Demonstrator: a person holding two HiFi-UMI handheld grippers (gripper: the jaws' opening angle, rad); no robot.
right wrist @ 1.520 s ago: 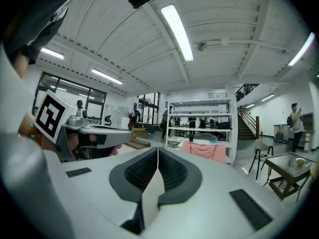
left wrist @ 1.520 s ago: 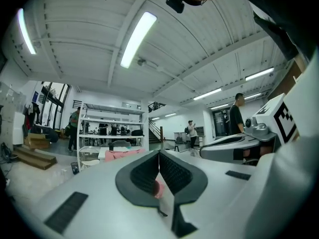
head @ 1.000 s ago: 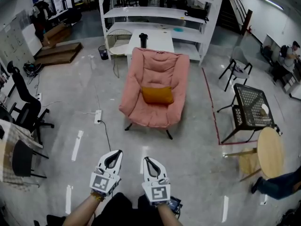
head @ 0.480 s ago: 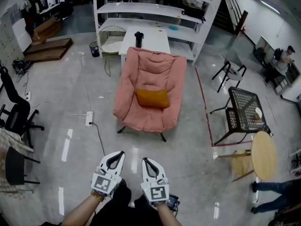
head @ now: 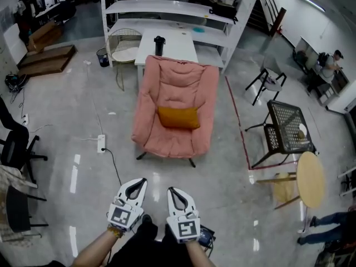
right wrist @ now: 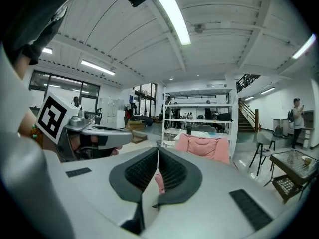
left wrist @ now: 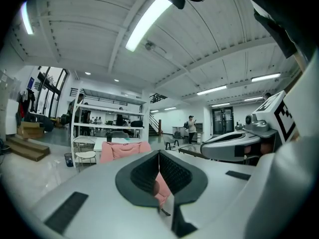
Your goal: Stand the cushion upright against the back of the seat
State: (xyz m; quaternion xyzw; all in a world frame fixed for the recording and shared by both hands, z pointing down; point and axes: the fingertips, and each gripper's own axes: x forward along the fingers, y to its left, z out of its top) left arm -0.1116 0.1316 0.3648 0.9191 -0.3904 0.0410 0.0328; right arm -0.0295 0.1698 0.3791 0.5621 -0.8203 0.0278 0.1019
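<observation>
Both shut (empty): left gripper (head: pixel 136 182), right gripper (head: pixel 173 191), well apart from pink armchair (head: pixel 179 82); orange cushion (head: pixel 178 117) on it.

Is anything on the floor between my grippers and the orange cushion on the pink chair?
Nothing visible does. Bare floor lies between the left gripper, the right gripper and the cushion on the chair. A power strip and its cable lie left of that path.

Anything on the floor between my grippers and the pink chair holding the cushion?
Head view shows only bare floor between left gripper, right gripper and chair; a power strip lies off left.
</observation>
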